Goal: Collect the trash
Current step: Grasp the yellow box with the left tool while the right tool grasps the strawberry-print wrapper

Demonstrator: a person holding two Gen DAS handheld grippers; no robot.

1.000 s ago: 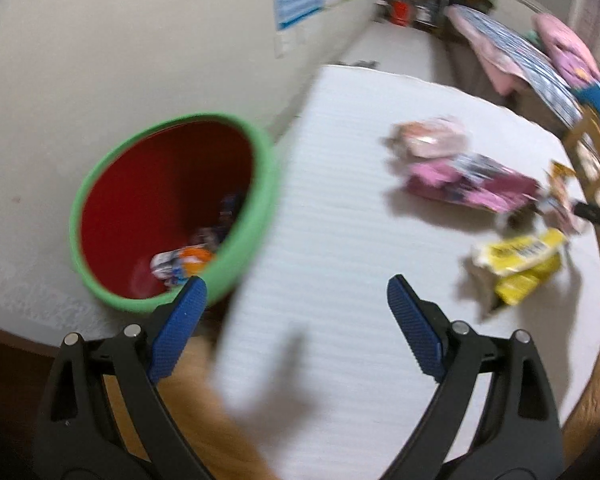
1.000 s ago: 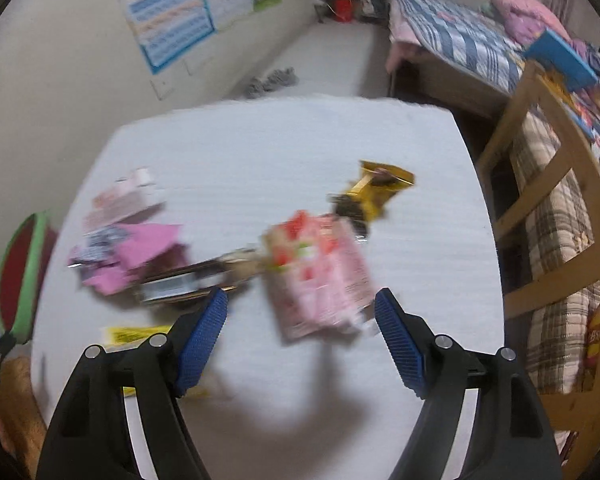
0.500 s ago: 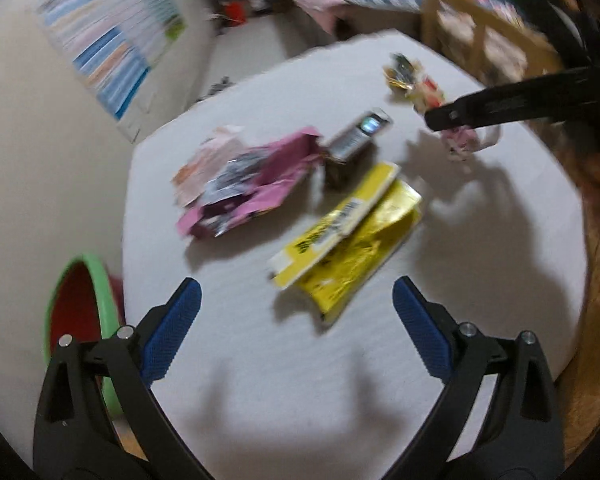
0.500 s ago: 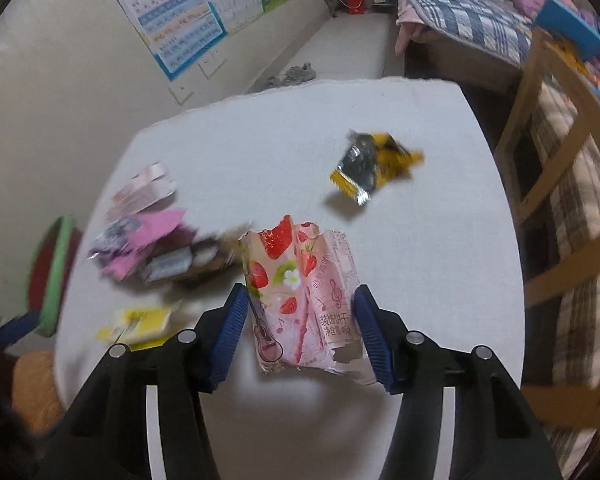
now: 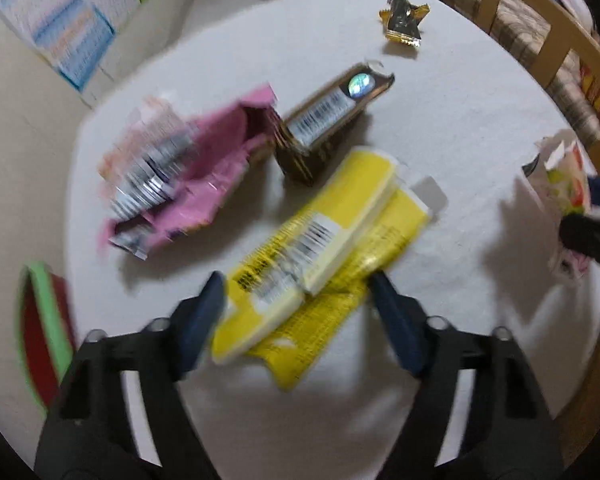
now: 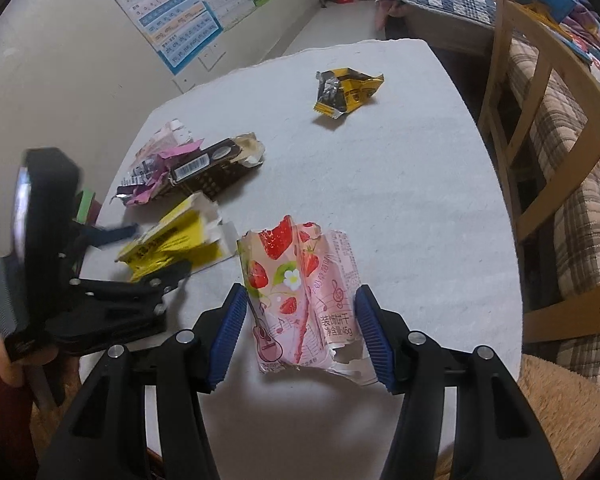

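Count on white table (image 6: 400, 184): wrappers, 5 — one strawberry wrapper (image 6: 300, 300), one yellow wrapper (image 6: 171, 240), one brown wrapper (image 6: 215, 168), one pink wrapper (image 6: 151, 176), one gold-black wrapper (image 6: 346, 92). Grippers, 2.
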